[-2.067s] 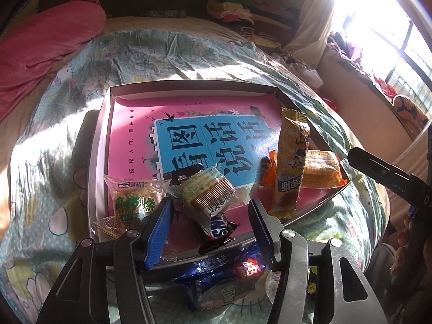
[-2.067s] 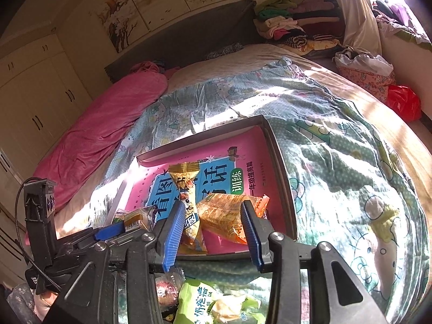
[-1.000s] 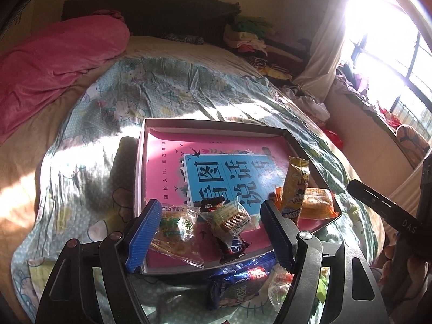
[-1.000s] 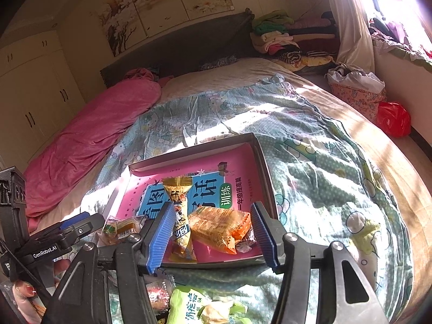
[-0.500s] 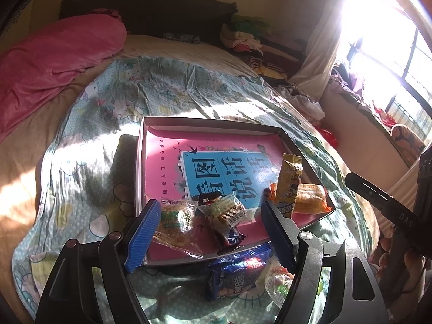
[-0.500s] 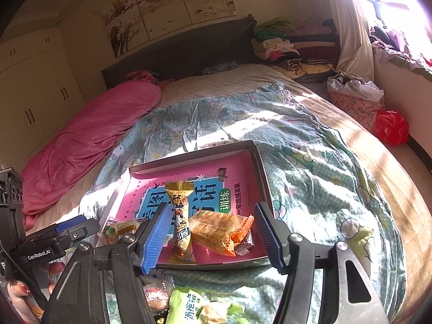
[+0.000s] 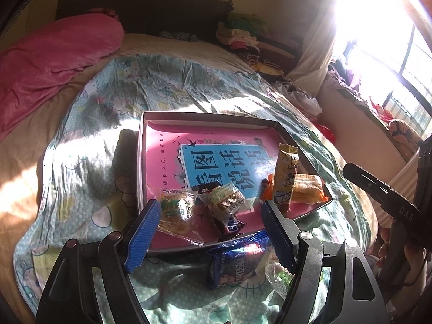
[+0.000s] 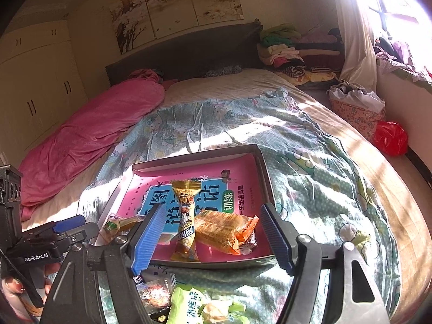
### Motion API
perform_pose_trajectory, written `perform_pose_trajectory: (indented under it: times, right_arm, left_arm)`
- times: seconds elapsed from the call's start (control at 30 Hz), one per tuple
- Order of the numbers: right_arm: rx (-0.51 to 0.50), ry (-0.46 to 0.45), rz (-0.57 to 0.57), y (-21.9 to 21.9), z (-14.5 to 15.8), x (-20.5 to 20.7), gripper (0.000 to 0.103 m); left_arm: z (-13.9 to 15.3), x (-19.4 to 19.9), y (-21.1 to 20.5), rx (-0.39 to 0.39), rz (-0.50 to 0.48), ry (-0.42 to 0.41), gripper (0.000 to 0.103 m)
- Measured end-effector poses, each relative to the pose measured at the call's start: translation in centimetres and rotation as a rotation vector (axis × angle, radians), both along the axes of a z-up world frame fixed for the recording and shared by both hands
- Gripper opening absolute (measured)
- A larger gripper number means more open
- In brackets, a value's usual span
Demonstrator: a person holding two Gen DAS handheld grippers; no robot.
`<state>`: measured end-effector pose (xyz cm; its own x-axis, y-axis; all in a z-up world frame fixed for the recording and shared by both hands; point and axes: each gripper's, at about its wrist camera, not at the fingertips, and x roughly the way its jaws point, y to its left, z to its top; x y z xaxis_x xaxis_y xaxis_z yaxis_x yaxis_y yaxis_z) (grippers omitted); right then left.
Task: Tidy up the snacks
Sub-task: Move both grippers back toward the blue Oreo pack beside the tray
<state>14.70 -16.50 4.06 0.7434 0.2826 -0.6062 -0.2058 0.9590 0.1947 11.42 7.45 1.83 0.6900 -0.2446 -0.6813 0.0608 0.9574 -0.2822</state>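
Hovering wide open and empty over a bed (image 8: 351,162): left gripper (image 7: 210,229) and right gripper (image 8: 213,236), apparently between picks, several snacks (image 8: 224,228) already gathered in the tray (image 7: 205,117), blue packet (image 7: 235,264) and green packet (image 8: 189,306) waiting outside.

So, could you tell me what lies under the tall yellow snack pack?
The yellow snack pack overlaps the orange packet and the pink book lining the tray; beneath the book is hidden.
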Motion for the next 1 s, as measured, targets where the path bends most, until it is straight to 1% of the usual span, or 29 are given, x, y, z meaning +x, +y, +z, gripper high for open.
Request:
perform_pose_trajectory:
  times: [0.3,0.53,0.63,1.0]
  right_arm:
    - [-0.005,-0.005,0.012,0.2,0.1,-0.4,0.075]
    - [0.002,0.001,0.035,0.6,0.1,-0.7,0.076]
    - [0.001,-0.005,0.042,0.7,0.2,-0.9,0.079]
    - [0.002,-0.009,0.061,0.9,0.3,-1.4,0.08]
  left_arm:
    - [0.1,-0.7,-0.6,0.011,-0.025,-0.007,0.078]
    - [0.2,-1.1,-1.0,0.017,-0.047,-0.007,0.078]
    - [0.3,-1.3,-1.1,0.019,-0.052,-0.01,0.078]
    - [0.3,-2.1,-1.5,0.031,-0.076,-0.018,0.078]
